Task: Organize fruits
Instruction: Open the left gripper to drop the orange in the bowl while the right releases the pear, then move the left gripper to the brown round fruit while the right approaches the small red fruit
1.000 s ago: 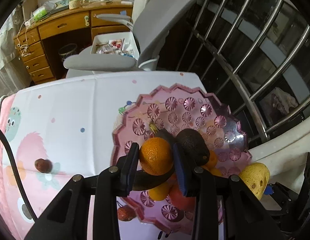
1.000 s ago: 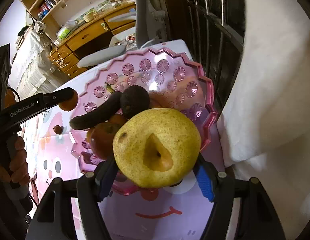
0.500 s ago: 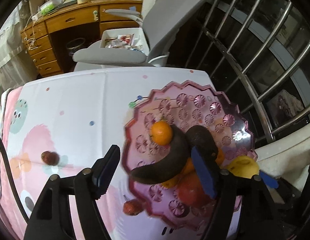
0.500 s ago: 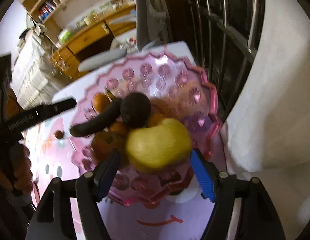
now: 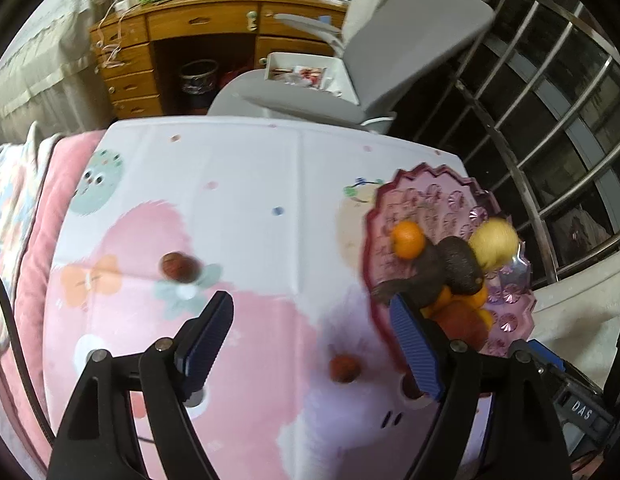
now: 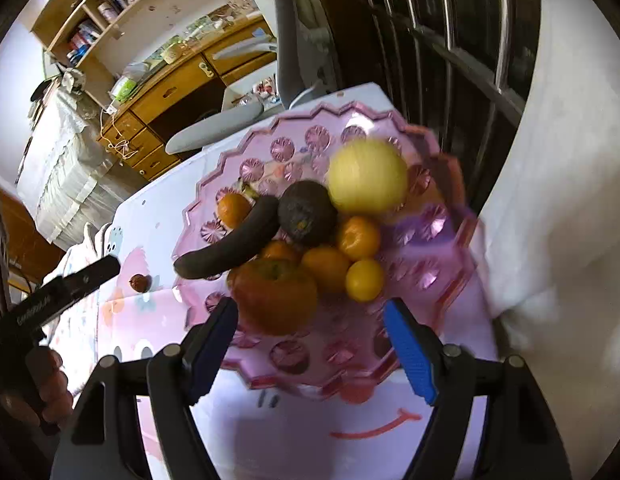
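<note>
A pink scalloped plate (image 6: pixel 442 304) (image 5: pixel 402 204) holds a yellow pear (image 6: pixel 368 176) (image 5: pixel 493 242), a dark avocado (image 6: pixel 308 213), a blackened banana (image 6: pixel 230 250), an apple (image 6: pixel 275 295) and several oranges, one (image 5: pixel 408 239) at its left side. My right gripper (image 6: pixel 310 344) is open and empty just in front of the plate. My left gripper (image 5: pixel 310 338) is open and empty above the cloth, left of the plate. Two small reddish fruits (image 5: pixel 177 266) (image 5: pixel 344 367) lie on the cloth.
The table wears a pink and white cartoon cloth (image 5: pixel 238 184). A grey office chair (image 5: pixel 350 76) and a wooden desk (image 5: pixel 198 28) stand behind it. A metal window grille (image 5: pixel 550 120) and a white curtain (image 6: pixel 558 200) lie to the right.
My left gripper let go of the orange onto the plate, opened and swung left. My right gripper released the pear onto the plate and drew back.
</note>
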A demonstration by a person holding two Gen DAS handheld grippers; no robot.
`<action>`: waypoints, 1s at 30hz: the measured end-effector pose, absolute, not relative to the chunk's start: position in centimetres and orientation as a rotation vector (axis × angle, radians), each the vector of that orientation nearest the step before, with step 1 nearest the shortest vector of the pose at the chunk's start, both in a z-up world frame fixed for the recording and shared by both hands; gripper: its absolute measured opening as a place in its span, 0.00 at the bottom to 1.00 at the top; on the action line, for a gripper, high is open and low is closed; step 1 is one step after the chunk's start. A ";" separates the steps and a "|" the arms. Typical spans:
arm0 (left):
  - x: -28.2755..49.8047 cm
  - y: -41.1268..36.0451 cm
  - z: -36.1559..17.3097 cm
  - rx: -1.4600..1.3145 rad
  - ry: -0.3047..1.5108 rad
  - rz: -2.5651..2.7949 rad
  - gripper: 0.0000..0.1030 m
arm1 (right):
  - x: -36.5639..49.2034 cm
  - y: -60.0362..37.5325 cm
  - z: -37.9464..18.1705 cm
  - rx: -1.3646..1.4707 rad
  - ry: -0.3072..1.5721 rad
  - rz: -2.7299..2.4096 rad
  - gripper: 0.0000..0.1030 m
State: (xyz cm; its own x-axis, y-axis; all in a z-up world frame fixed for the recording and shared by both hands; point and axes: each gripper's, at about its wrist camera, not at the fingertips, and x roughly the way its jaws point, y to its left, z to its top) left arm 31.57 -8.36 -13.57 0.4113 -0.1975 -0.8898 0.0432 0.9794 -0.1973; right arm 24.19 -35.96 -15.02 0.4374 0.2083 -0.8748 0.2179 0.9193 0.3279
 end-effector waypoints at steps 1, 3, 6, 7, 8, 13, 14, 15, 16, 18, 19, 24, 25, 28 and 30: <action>31.4 -7.8 -13.6 -0.155 1.142 -0.152 0.78 | 24.1 -35.5 -15.0 0.444 1.132 -0.017 0.74; 31.2 -6.4 -13.8 -0.151 1.159 -0.158 0.78 | 23.8 -34.7 -14.9 0.471 1.136 -0.037 0.74; 31.2 -4.6 -13.8 -0.131 1.169 -0.168 0.78 | 23.3 -33.4 -14.8 0.519 1.138 -0.065 0.74; 31.2 -3.9 -13.8 -0.129 1.171 -0.174 0.79 | 23.2 -33.0 -14.8 0.533 1.142 -0.074 0.74; 31.3 -3.4 -13.8 -0.127 1.175 -0.178 0.79 | 23.1 -32.6 -14.9 0.545 1.144 -0.083 0.74; 32.2 -0.6 -14.6 -0.111 1.198 -0.194 0.81 | 22.7 -30.4 -15.0 0.626 1.144 -0.151 0.74; 32.3 -0.3 -14.7 -0.110 1.202 -0.195 0.81 | 22.6 -30.1 -15.1 0.638 1.146 -0.163 0.74; 32.5 0.3 -15.0 -0.110 1.207 -0.197 0.81 | 22.6 -29.6 -15.4 0.663 1.150 -0.185 0.74; 32.7 1.0 -15.4 -0.113 1.212 -0.197 0.81 | 22.6 -29.4 -15.5 0.681 1.155 -0.200 0.74; 33.1 2.3 -16.1 -0.147 1.219 -0.205 0.81 | 22.6 -28.8 -15.9 0.713 1.156 -0.241 0.74; 33.4 3.2 -16.5 -0.165 1.223 -0.206 0.81 | 22.5 -28.5 -16.1 0.726 1.152 -0.268 0.74; 34.6 6.2 -18.9 -0.195 1.230 -0.201 0.81 | 22.4 -27.1 -17.2 0.770 1.140 -0.354 0.74; 34.7 6.5 -19.4 -0.203 1.237 -0.199 0.81 | 22.5 -27.0 -17.5 0.770 1.146 -0.362 0.74; 35.6 7.6 -21.2 -0.242 1.248 -0.196 0.81 | 22.9 -26.1 -18.3 0.757 1.170 -0.382 0.74; 36.1 7.8 -22.1 -0.260 1.254 -0.203 0.81 | 23.4 -25.4 -18.9 0.743 1.190 -0.382 0.74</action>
